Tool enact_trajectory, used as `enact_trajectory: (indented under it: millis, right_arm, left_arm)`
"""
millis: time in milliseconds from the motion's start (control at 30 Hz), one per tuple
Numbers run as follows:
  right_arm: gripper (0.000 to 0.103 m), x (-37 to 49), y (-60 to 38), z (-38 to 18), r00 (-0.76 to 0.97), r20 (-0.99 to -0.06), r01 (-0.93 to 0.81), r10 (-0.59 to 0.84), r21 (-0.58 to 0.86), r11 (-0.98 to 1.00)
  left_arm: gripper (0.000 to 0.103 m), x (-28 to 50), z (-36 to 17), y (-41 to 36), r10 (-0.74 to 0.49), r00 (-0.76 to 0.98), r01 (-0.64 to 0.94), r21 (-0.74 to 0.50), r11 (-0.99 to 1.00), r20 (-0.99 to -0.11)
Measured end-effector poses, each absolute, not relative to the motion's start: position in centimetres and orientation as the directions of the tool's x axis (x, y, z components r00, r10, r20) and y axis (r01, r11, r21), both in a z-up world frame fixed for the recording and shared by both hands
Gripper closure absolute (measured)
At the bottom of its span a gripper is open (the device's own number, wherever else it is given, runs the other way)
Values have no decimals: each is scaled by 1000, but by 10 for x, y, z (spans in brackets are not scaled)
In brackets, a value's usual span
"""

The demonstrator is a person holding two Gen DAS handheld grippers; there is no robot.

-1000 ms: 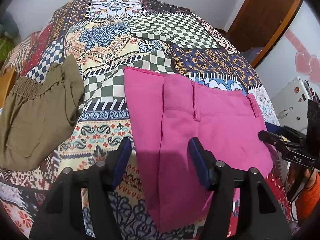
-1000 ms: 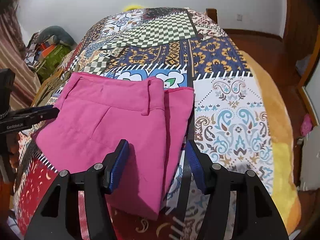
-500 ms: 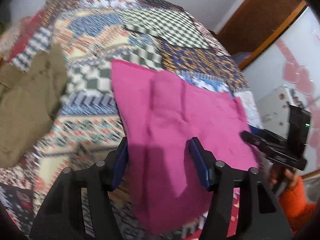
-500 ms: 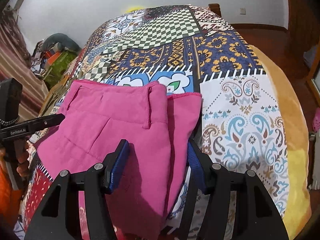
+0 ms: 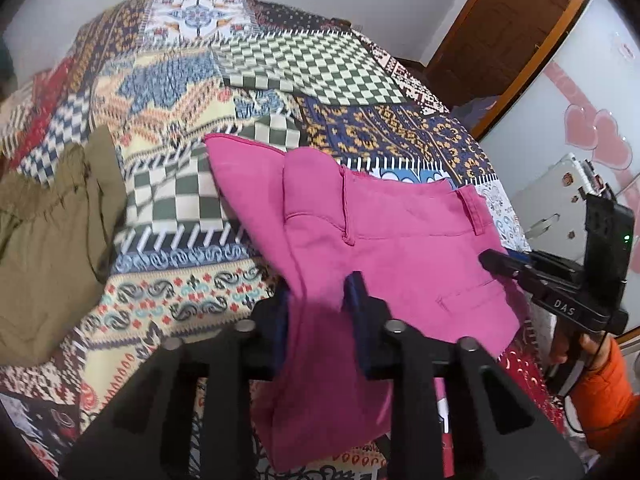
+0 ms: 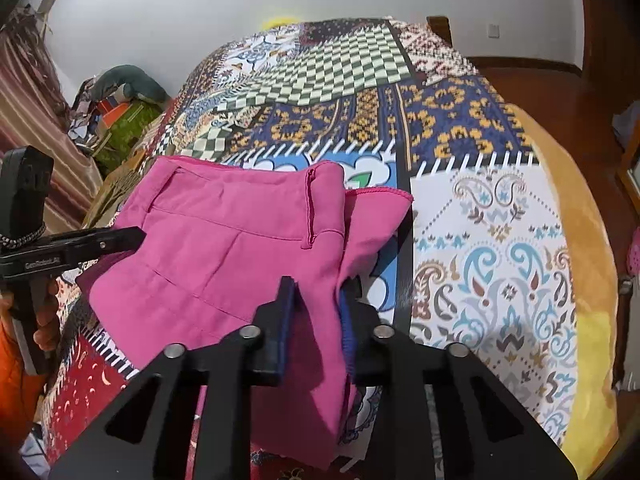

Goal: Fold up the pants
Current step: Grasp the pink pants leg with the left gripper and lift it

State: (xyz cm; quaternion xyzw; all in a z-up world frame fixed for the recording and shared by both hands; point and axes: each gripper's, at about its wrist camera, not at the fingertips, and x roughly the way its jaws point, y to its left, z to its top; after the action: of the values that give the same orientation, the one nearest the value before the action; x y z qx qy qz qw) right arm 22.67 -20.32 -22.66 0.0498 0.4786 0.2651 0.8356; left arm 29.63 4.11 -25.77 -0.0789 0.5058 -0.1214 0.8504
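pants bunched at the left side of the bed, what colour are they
Olive green, plain, no pattern. The olive pants show best in the left wrist view, lying apart from the pink pants.

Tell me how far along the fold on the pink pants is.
Done: the pink pants already lie doubled on the patchwork bedspread. In hand: the left gripper and right gripper jaws are closing on pinched near-edge fabric. Left: lifting that edge over toward the waistband for the final fold.

White walls [image 6: 140,20], wooden door [image 5: 500,32], perhaps wood floor [image 6: 532,88]
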Motion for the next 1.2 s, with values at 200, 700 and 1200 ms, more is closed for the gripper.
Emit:
enact_trajectory:
  millis: [200,700,1200]
  right_arm:
    - [92,224,-202,-213,432,-758,-419,488,310,853]
    - [94,207,-189,-160,504,-689,-474,521,283,834]
    - [94,190,-125,-115,513,-630,-597,583,226,770]
  left_arm:
    - [87,289,-240,33,-267,500,162,-214,963,-824]
    - [87,256,-188,42,-240,589,153,-186,971,-772]
    - [87,196,-146,101,-145,683,56,-147,988,-716]
